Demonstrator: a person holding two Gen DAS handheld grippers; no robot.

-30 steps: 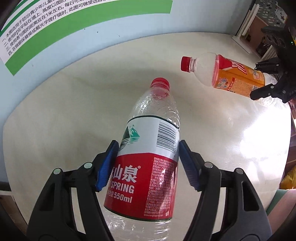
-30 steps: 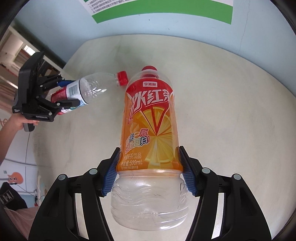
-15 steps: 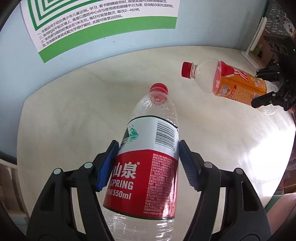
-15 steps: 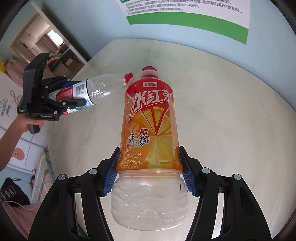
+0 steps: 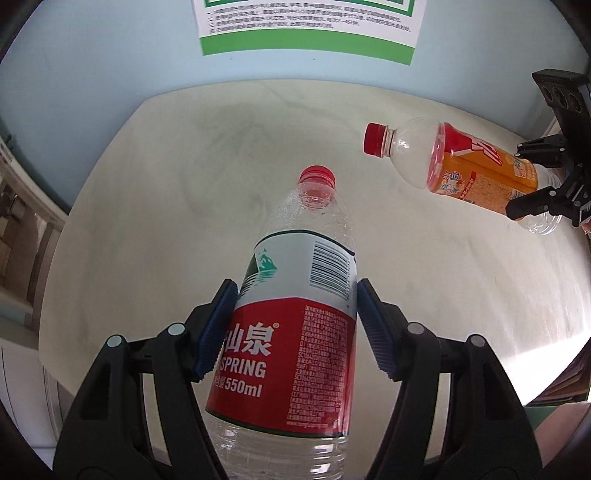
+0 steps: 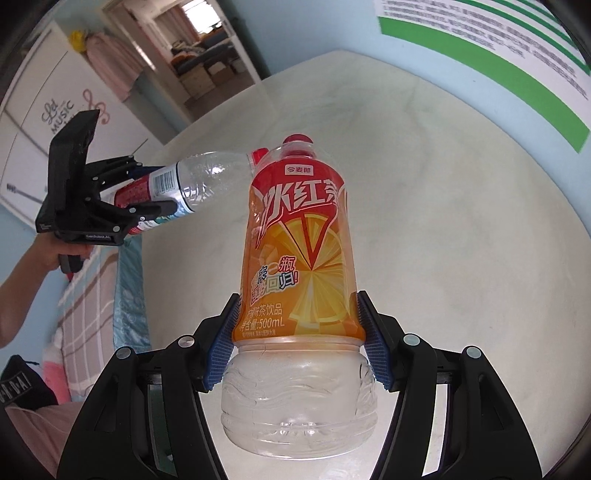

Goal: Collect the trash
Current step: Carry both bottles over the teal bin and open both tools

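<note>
My left gripper [image 5: 295, 332] is shut on an empty clear water bottle [image 5: 295, 317] with a red and white label and a red cap, held in the air above the pale round table [image 5: 184, 192]. My right gripper [image 6: 297, 341] is shut on an empty iced-tea bottle [image 6: 299, 251] with an orange label and a red cap. Each blue pad presses a bottle's side. In the left wrist view the tea bottle [image 5: 465, 170] hangs at the right in the right gripper [image 5: 550, 184]. The right wrist view has the water bottle [image 6: 184, 184] at the left in the left gripper [image 6: 122, 195].
A blue wall with a green-bordered white poster [image 5: 306, 26] stands behind the table. Left of the table edge lie a bed with a checked cover [image 6: 88, 295] and white cabinets [image 6: 44, 122]; a doorway [image 6: 199, 48] opens beyond. A person's hand [image 6: 55, 251] grips the left gripper's handle.
Both grippers have swung and rolled while keeping hold of their bottles. The poster has slid to the middle in the left view and to the right in the right view; the doorway came into sight.
</note>
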